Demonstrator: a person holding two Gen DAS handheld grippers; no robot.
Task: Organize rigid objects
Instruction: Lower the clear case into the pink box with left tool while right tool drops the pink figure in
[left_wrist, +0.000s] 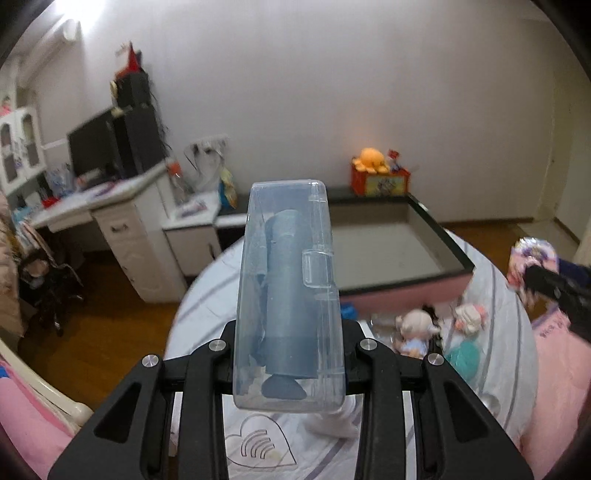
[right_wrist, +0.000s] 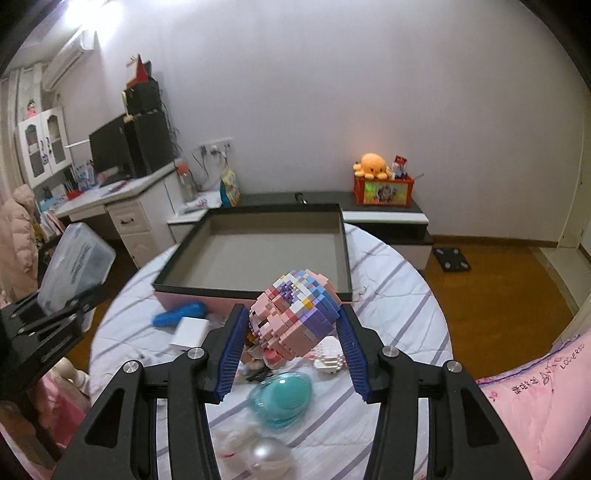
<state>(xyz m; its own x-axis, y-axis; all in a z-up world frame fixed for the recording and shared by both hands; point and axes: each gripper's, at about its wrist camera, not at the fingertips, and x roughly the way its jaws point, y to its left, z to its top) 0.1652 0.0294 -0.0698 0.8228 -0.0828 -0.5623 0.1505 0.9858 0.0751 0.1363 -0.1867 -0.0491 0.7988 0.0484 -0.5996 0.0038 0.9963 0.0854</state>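
Your left gripper (left_wrist: 290, 354) clamps the clear case (left_wrist: 288, 295) at frame centre, your right gripper (right_wrist: 291, 347) the block figure (right_wrist: 295, 314)

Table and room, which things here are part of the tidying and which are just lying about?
Job:
clear case, held by left gripper
block figure, held by right gripper
empty box
dolls
teal disc
blue toy

Lying about:
monitor
orange plush
scale
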